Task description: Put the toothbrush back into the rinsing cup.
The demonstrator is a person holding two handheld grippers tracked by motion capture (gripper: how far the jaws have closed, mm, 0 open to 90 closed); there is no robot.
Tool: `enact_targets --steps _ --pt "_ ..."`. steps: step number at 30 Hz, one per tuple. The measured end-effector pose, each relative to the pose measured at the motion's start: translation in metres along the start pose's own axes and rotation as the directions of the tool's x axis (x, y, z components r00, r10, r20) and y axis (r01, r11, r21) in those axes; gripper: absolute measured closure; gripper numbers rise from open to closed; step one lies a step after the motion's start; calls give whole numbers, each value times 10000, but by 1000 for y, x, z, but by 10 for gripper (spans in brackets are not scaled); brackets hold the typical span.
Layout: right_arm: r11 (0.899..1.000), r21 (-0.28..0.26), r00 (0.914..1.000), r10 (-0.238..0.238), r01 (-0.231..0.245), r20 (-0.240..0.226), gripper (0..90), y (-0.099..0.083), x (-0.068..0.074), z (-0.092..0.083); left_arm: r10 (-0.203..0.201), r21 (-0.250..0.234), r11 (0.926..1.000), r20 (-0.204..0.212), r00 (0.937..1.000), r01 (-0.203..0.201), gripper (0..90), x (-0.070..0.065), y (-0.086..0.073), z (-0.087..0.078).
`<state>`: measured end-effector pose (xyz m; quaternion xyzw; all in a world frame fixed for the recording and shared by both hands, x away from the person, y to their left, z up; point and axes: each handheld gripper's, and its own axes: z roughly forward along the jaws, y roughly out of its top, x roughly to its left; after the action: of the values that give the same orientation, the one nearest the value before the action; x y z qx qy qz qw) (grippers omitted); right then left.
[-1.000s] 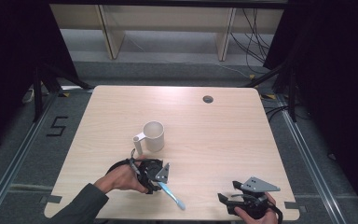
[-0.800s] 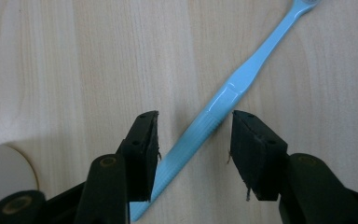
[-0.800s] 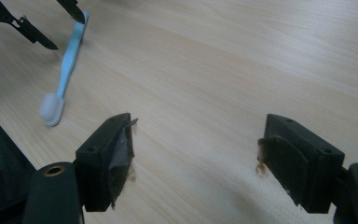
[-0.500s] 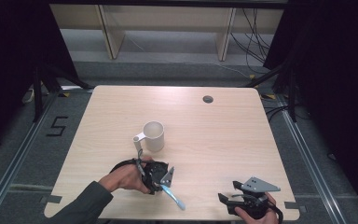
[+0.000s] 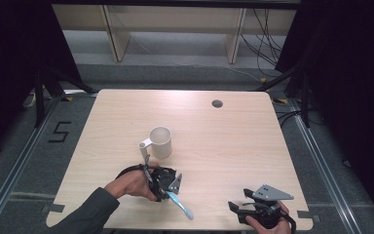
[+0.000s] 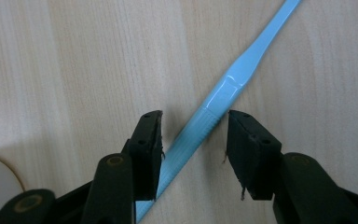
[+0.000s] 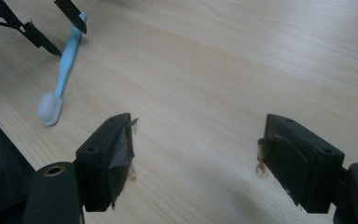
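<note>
At the table's near edge, my left gripper (image 6: 193, 133) straddles the blue toothbrush (image 6: 214, 105), jaws unclosed; grasp and transfer to the mug (image 5: 160, 142) presumably remain; right gripper (image 7: 198, 156) idles agape.

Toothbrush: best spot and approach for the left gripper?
Take the toothbrush by its thick ribbed handle, from straight above, fingers either side across its width. It lies flat on the table, bristle head toward the near edge. The left gripper already straddles that section, open.

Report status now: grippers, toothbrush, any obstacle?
Left gripper open, jaws astride toothbrush handle. Right gripper open, holding nothing. Mug behind, not blocking.
</note>
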<state>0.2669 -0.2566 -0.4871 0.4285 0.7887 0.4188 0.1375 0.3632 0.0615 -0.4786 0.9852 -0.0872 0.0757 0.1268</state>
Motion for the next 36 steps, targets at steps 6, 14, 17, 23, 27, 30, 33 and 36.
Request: enact_targets --steps 6,14,17,23,27,30,33,36 --pt "10000 42 10000 42 -42 -23 259 0 -1 0 -209 118 9997 182 9996 207 577 2 1 2" --pt "9999 44 9999 -119 120 -53 259 0 -2 0 -513 375 9981 717 9961 487 635 8 2 2" --pt "9999 55 9999 -86 86 -56 259 0 -2 0 -560 557 9971 942 9940 509 654 11 4 3" --pt "10000 59 10000 -60 60 -58 259 0 -2 0 -930 750 9937 1413 9856 830 717 14 6 4" --pt "10000 5 10000 -35 35 -73 259 0 -2 0 -1091 981 9906 1477 9830 952 754 14 9 4" --pt "9999 11 9999 101 -101 -69 259 0 -1 0 -1167 1183 9880 1475 9821 996 768 14 12 5" --pt "10000 -4 9999 75 -75 -117 259 0 -1 0 -1315 1330 9847 1445 9807 1124 768 15 13 5" --pt "10000 -9 9999 83 -83 -65 259 0 -1 0 -1478 1466 9811 1437 9785 1267 769 15 15 6"
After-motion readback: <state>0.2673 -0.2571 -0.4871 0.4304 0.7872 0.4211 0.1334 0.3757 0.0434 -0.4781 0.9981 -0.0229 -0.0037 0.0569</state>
